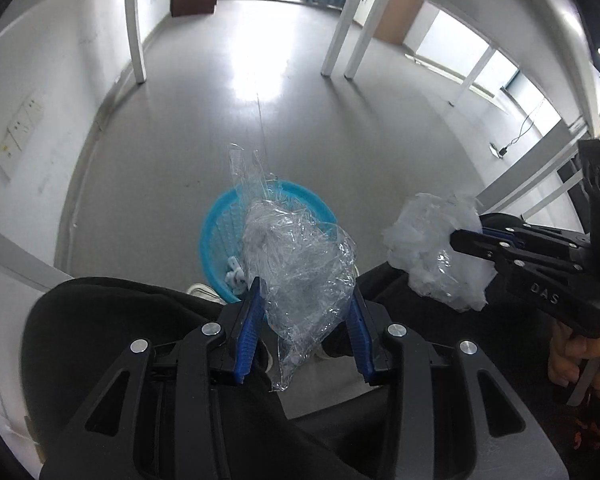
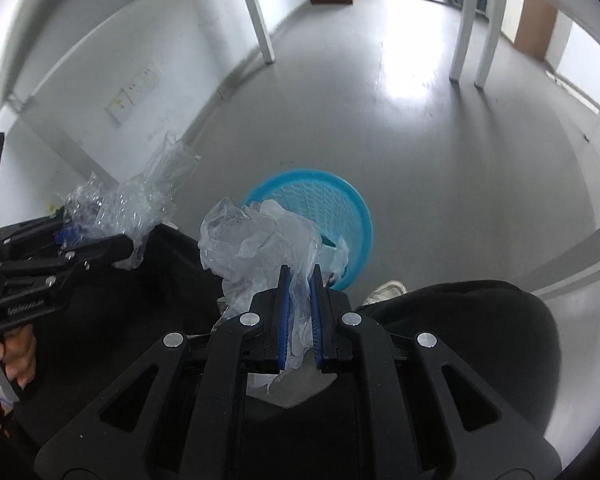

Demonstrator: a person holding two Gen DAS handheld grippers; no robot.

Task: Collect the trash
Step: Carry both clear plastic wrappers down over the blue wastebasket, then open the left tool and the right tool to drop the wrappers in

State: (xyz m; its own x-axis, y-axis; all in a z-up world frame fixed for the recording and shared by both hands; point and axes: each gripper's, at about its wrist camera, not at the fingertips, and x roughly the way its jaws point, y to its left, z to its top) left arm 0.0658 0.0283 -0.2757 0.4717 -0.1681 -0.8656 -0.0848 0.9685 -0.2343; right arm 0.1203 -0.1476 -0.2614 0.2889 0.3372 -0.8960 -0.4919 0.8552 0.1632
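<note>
My left gripper [image 1: 305, 294] is shut on a crumpled wad of clear plastic wrap [image 1: 300, 260], held above the blue mesh trash basket [image 1: 220, 232] on the floor. In the same view, my right gripper [image 1: 466, 240] enters from the right, shut on a bunch of whitish plastic film [image 1: 432, 252]. In the right wrist view, my right gripper [image 2: 300, 280] pinches that whitish plastic film [image 2: 260, 240] between its blue pads, just over the near rim of the basket [image 2: 340, 196]. My left gripper [image 2: 96, 232] with the clear wrap [image 2: 140, 196] shows at the left.
The person's dark trouser legs [image 1: 112, 328] and a white shoe [image 2: 386, 292] are right beside the basket. Some pale trash [image 1: 234, 276] lies inside it. White table legs [image 1: 340, 28] stand further off on the grey floor, and a white wall [image 1: 40, 100] runs along the left.
</note>
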